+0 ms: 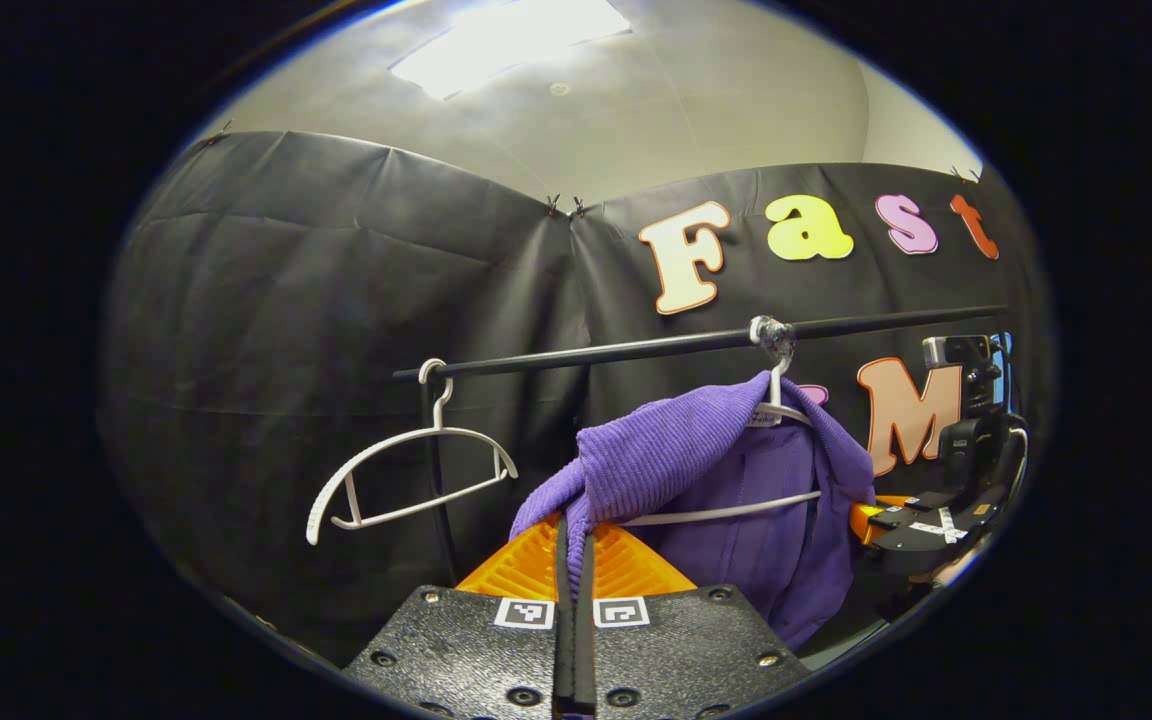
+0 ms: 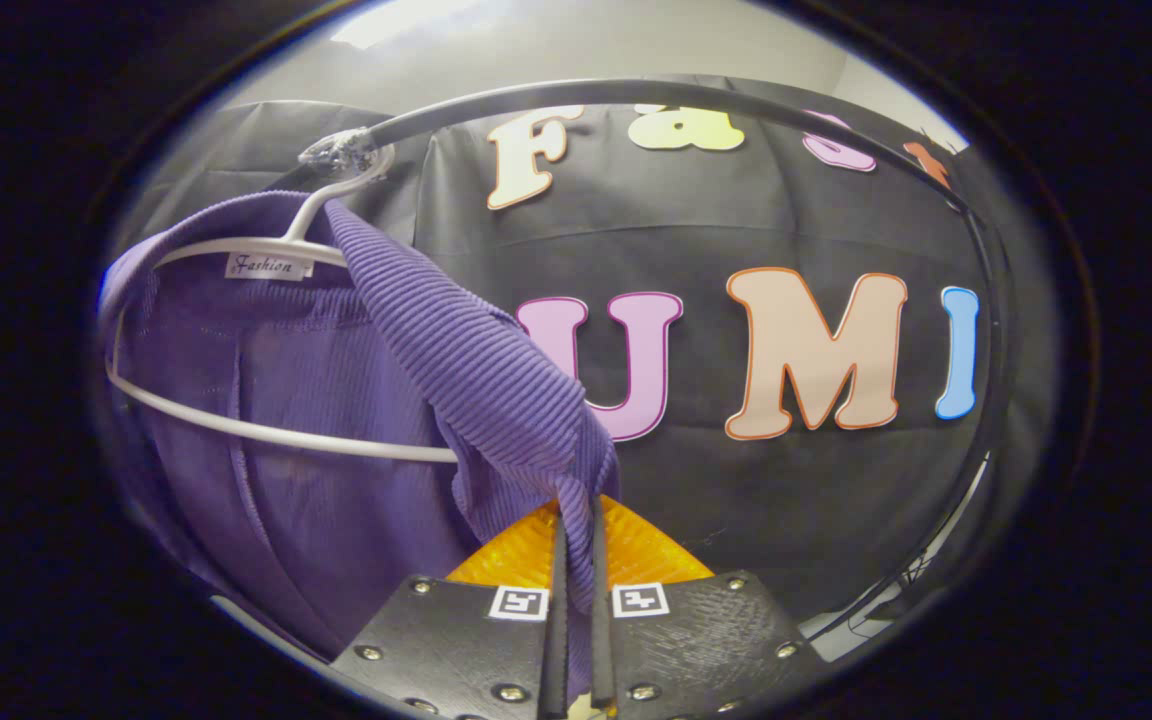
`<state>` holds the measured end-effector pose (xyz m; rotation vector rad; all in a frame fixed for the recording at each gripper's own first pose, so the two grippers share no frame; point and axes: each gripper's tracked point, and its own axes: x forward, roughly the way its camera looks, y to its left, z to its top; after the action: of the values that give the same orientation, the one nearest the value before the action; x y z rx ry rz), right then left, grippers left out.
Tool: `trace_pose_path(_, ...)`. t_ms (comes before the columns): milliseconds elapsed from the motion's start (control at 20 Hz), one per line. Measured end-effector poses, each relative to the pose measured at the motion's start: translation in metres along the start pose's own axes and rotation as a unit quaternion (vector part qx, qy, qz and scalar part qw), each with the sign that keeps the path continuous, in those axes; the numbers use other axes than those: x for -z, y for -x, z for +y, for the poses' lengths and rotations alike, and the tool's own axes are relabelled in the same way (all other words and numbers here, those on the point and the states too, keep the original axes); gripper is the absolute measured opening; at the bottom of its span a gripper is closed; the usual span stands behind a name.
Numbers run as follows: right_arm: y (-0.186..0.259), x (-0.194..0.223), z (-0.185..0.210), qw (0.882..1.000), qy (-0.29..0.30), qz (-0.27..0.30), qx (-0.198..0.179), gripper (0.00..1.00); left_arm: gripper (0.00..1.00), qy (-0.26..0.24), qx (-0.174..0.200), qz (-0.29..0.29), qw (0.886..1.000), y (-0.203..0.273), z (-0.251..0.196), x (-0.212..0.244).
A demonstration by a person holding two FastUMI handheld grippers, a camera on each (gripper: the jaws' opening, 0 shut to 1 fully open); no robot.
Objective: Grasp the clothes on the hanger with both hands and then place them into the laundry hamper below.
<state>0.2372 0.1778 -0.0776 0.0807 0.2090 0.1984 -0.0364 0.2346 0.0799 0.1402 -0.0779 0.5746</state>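
Observation:
A purple ribbed garment (image 1: pixel 726 470) hangs on a white hanger (image 1: pixel 726 513) from a black rail (image 1: pixel 636 349). My left gripper (image 1: pixel 572 545) is shut on the garment's left shoulder fabric, which is pulled off the hanger toward me. In the right gripper view the same purple garment (image 2: pixel 336 400) drapes over the white hanger (image 2: pixel 266 430). My right gripper (image 2: pixel 576 525) is shut on its right shoulder fabric. The right gripper's body (image 1: pixel 946 500) also appears at the far right of the left gripper view. The hamper is hidden.
An empty white hanger (image 1: pixel 406 480) hangs at the left end of the rail, beside a black upright post (image 1: pixel 436 480). The rail (image 2: pixel 696 95) arcs across the top of the right gripper view and bends down at the right. Black cloth walls stand behind everything.

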Motion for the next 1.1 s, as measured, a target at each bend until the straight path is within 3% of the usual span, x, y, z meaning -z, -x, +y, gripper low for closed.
trace_pose_path(550,-0.006,-0.028,-0.024,0.999,0.034,-0.028,0.021,0.09,0.00,0.058,0.057,-0.009,0.997,0.022,-0.008,-0.037)
trace_pose_path(1100,-0.016,-0.065,-0.037,0.997,0.042,-0.059,0.027,0.09,0.00,0.060,0.056,-0.030,0.996,0.013,0.011,-0.075)
